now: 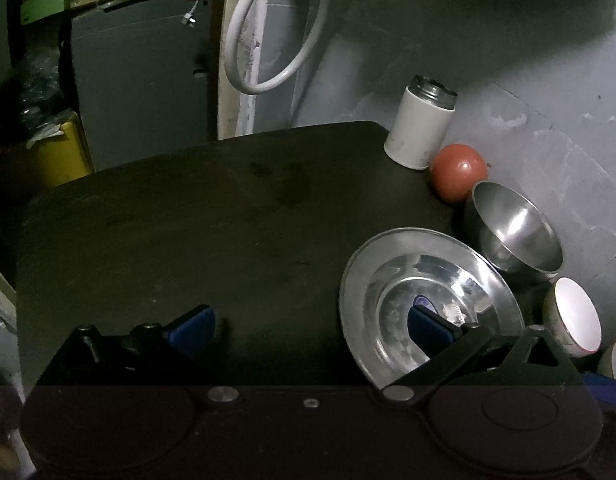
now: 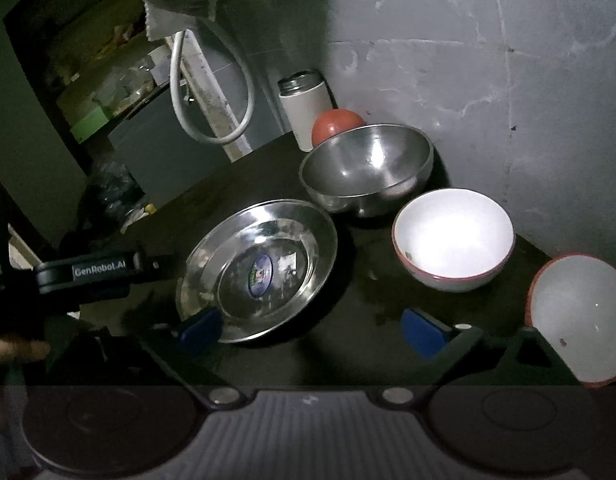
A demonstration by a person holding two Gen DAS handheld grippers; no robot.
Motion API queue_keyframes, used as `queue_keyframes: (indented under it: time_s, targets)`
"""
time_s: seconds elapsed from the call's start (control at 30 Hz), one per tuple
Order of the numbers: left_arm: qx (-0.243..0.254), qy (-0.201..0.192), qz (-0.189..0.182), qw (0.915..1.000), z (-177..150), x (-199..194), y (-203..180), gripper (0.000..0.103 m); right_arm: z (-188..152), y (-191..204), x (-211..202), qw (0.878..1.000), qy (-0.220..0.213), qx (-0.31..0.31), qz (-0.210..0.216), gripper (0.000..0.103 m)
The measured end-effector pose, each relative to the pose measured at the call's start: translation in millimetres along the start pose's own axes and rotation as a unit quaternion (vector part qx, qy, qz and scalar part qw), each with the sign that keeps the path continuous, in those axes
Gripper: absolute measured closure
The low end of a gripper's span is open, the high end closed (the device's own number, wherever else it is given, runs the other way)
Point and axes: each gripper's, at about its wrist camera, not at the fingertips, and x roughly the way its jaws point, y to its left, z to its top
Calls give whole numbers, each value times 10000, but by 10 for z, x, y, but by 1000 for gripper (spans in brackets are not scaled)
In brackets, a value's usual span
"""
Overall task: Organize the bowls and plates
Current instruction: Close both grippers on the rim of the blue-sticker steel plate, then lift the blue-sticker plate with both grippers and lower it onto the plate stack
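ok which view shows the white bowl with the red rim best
The right wrist view: the white bowl sits fully in frame, with its whole rim and bright inside visible. The left wrist view catches the white bowl only at the right edge, squeezed and partly hidden behind the left tongs' frame.

At the upper right of my left view a white cylindrical canister with a metal rim (image 1: 419, 128) stands on the dark bench (image 1: 188, 220), a glossy red ball (image 1: 457, 172) just beside it. A looped white hose (image 1: 268, 40) hangs at top centre before the grey wall (image 1: 547, 100). A yellow container (image 1: 64, 156) sits at far left.
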Motion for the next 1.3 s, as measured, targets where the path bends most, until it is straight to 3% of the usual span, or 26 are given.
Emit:
queue_keyframes:
  time_s: [0.5, 0.63, 0.9, 0.97, 1.17, 1.3]
  targets:
    - [-39, -49, -81, 9999, -5, 57, -82, 4, -1, 24, 180, 9999, 38, 137, -88, 30]
    - [-94, -48, -117, 9999, -9, 65, -82, 11, 22, 34, 211, 9999, 21, 159, -59, 39]
    - [-243, 56, -317, 9992, -19, 123, -79, 36, 71, 76, 318, 9999, 33, 112, -60, 58]
    - [-261, 112, -345, 9990, -21, 142, -83, 55, 76, 84, 342, 9999, 42, 89, -104, 65]
    - [-296, 235, -394, 9985, -44, 183, -73, 84, 87, 78, 377, 9999, 68, 27, -155, 78]
    - [-285, 203, -396, 9986, -56, 176, -69, 84, 83, 88, 381, 9998, 74, -70, -182, 83]
